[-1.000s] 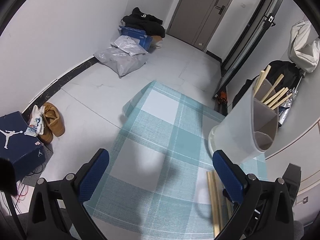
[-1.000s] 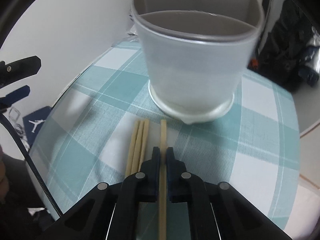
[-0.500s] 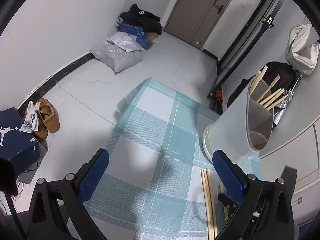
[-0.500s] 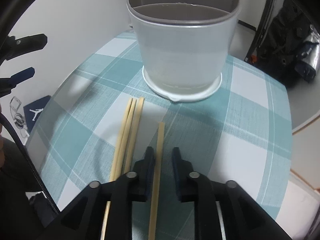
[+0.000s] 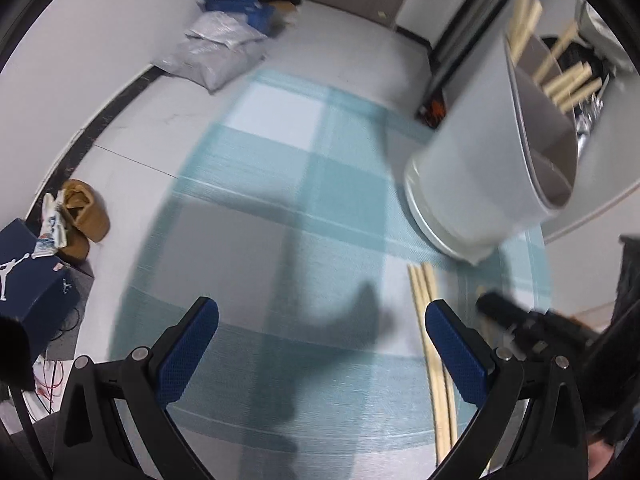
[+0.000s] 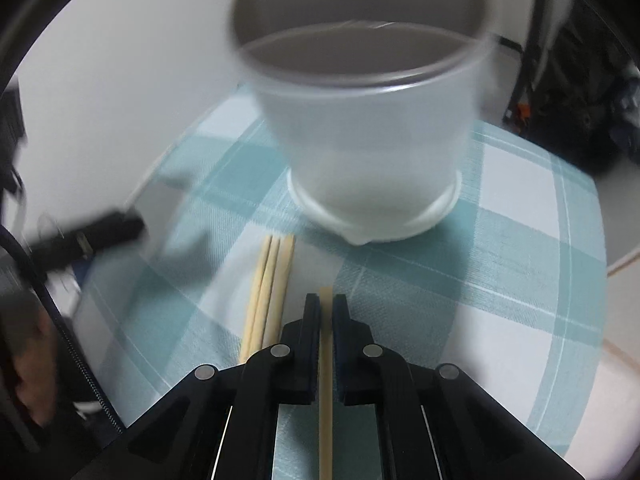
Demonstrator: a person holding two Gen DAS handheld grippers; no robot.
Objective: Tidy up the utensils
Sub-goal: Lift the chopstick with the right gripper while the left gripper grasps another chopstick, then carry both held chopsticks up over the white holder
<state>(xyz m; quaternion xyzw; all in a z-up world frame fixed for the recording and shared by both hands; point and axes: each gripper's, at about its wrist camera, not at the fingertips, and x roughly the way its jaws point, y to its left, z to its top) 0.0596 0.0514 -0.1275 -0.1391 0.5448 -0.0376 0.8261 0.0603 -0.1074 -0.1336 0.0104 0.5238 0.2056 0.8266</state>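
On the checked cloth (image 6: 520, 240), the right gripper's (image 6: 326, 308) jaws have just clenched a chopstick (image 6: 325, 380) pointing toward the holder (image 6: 368, 140); left jaws released.

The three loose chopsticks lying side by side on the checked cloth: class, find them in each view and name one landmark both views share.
Left wrist view: three loose chopsticks, lower right, partly behind the left claw's right finger.
Right wrist view: the chopsticks lie left of centre.
Shared landmark: the white utensil holder.
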